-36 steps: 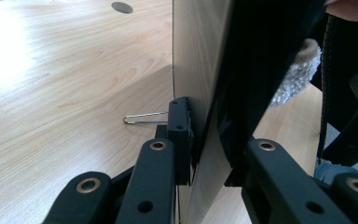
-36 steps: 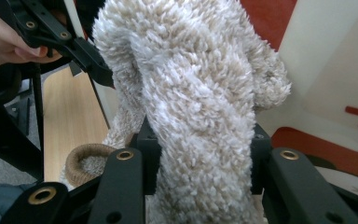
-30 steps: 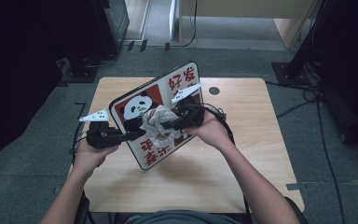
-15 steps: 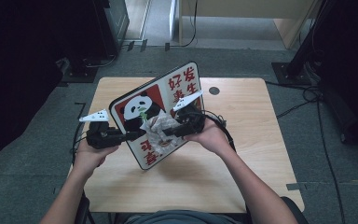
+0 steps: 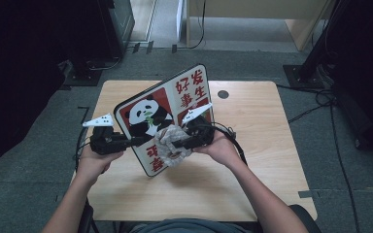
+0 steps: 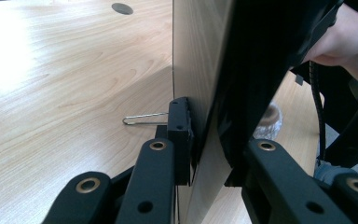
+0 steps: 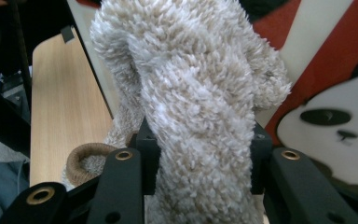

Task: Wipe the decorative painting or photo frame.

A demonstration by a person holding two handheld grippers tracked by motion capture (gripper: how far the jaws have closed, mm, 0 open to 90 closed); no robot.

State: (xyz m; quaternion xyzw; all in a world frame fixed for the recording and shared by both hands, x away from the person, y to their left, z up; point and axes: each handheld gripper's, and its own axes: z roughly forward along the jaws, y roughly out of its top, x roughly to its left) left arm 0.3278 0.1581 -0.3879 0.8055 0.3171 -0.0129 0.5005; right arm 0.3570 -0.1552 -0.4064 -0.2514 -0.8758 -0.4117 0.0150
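- Left gripper (image 5: 126, 141) jaws clamp the panda board's (image 5: 148, 114) left edge, holding it tilted above the worktop (image 5: 252, 116).
- Right gripper (image 5: 187, 143) jaws grip a fluffy beige cloth (image 7: 191, 93) against the board's face.

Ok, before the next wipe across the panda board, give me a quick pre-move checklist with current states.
1. Left tool clamped on the board edge: ok, jaws pinch its edge in the left gripper view.
2. Right tool gripping the cloth: ok, the fluffy cloth is pinched between the jaws.
3. Cloth against the board face: ok in the high view, it lies on the lower part of the picture.
4. Board propped up off the table: ok, tilted, lower corner near the tabletop.
5. Whether the bottom edge rests on the table: cannot tell.
6. Cables free of the board: ok.
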